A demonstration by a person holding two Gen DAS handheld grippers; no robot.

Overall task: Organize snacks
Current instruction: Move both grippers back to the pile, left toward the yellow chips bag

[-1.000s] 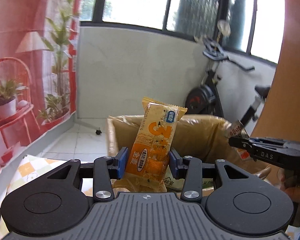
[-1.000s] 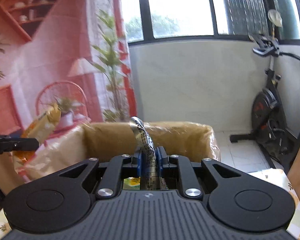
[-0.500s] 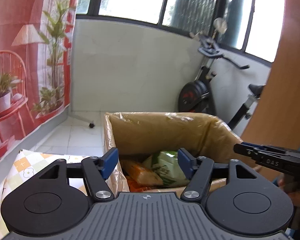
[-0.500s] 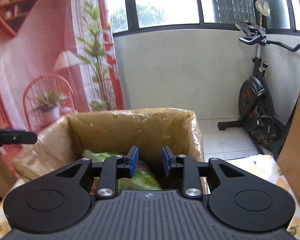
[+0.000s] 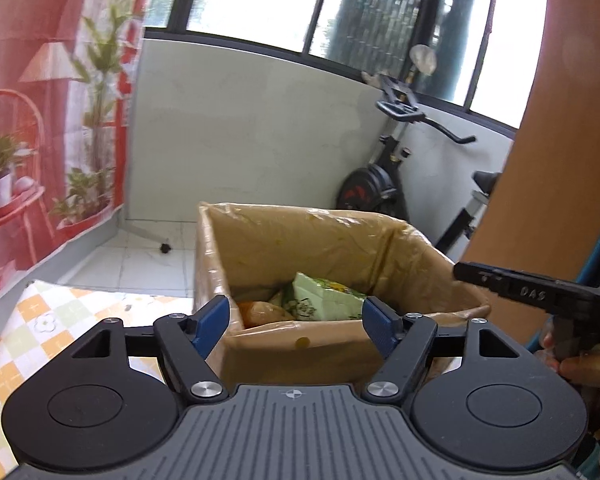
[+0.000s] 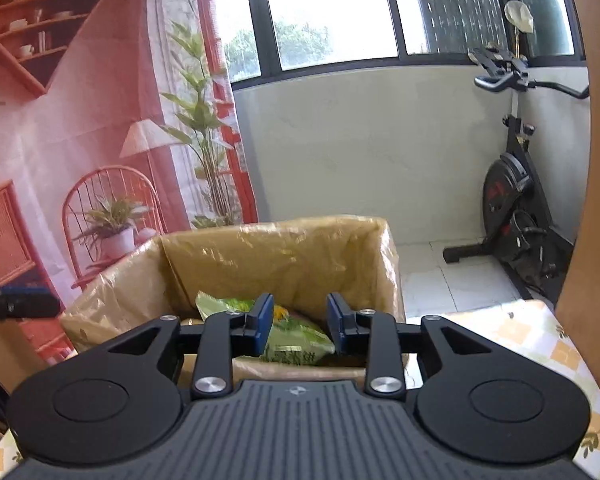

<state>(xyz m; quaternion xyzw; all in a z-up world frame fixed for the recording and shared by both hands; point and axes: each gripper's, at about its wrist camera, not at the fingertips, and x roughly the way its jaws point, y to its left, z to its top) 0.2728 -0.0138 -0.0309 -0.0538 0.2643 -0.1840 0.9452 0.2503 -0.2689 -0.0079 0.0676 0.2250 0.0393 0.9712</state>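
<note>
The left gripper (image 5: 296, 322) has just been opening; its jaws stand spread with nothing between them. Beyond them, an orange packet (image 5: 260, 314) and a green packet (image 5: 328, 298) lie in the box (image 5: 300, 346). The right gripper (image 6: 299, 324) has also been opening, empty, over the same box (image 6: 276, 254).

The right gripper (image 5: 476, 276) finger reads "DAS"; snack lettering illegible.

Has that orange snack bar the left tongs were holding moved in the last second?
Yes. It dropped from the left tongs, which have just been opening, down into the cardboard box, now lying inside it.
</note>
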